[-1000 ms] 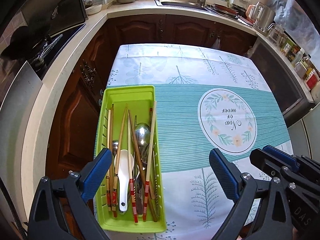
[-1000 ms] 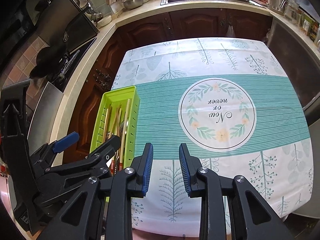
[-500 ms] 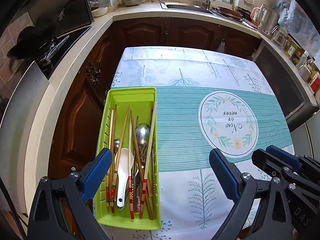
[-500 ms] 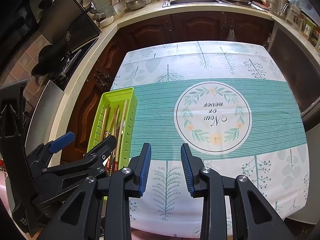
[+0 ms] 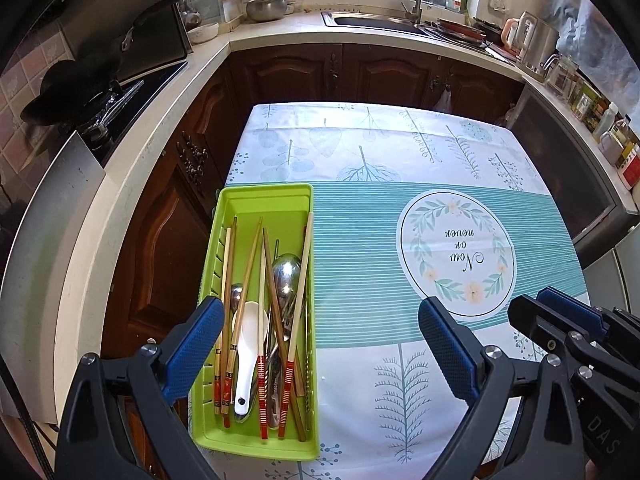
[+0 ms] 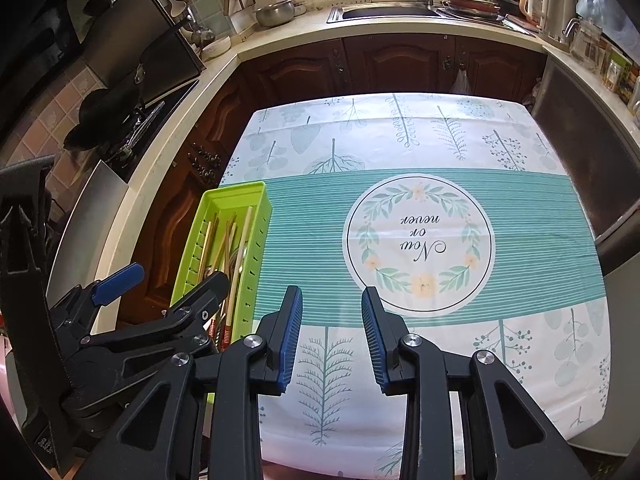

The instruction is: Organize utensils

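Presently, both sets of jaws are standing released and are gripping nothing. The left gripper (image 5: 320, 344) is spreading wide, its left pad sitting in the lower left of the left wrist view over the near part of the green tray (image 5: 267, 196), its right pad hanging over bare tablecloth (image 5: 360, 152) at lower right. The right gripper (image 6: 331, 340) is holding a narrower gap, parted over the leaf print at the bottom centre of its own view, well apart from the tray.

The tray is lying along the left edge of the table, in the left centre of both views. Inside it, several chopsticks (image 5: 302, 280) with red-banded ends are running lengthwise, some crossing one another, alongside a white spoon (image 5: 248, 356) and a metal spoon (image 5: 286, 272). Judged from this, the utensils are already gathered in 1 container but are lying mixed, so sorting appears incomplete. The wide left opening is probably suiting a reach down into the tray, though no contact is showing.

Further metal handles are lying beneath the chopsticks and are proving hard to count. The left pad is covering part of the tray's near left wall. In the right wrist view the left gripper's body is hiding the tray's near end, so only the far halves of the utensils are showing there. The table's near edge is being cut off by the gripper frames in both views.
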Motion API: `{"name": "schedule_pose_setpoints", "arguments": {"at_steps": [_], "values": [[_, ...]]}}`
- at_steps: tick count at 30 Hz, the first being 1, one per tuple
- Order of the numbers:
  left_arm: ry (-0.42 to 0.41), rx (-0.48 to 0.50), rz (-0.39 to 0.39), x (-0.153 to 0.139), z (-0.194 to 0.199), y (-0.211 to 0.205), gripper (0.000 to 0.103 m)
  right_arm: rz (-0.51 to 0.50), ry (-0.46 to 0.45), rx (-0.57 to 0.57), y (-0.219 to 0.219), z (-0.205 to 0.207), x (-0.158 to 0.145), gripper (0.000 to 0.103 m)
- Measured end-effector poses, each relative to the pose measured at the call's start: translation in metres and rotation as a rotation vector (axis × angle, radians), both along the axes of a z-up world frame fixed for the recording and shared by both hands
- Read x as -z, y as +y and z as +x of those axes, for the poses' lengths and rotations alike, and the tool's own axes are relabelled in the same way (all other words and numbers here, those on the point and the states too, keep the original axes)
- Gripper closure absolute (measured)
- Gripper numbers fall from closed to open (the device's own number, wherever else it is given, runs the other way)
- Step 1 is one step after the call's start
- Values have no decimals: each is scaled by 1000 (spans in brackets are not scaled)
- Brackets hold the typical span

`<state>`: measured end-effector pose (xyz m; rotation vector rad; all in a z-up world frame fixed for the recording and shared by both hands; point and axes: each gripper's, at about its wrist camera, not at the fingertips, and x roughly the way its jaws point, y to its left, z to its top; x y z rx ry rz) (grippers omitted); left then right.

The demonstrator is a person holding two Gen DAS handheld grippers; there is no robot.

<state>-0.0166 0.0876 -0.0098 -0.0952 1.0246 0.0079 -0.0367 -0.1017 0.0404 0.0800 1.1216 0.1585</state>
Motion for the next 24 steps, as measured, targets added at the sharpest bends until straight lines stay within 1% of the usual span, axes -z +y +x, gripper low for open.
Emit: {"name": "schedule_pose_setpoints", "arguments": {"at_steps": [16, 24], "values": [[-2, -3, -1, -2, 2, -3, 6, 1, -8, -6, -6, 0, -5, 72], [-5, -17, 13, -6, 2, -5, 6, 9, -7, -14, -9, 6, -5, 72]]}}
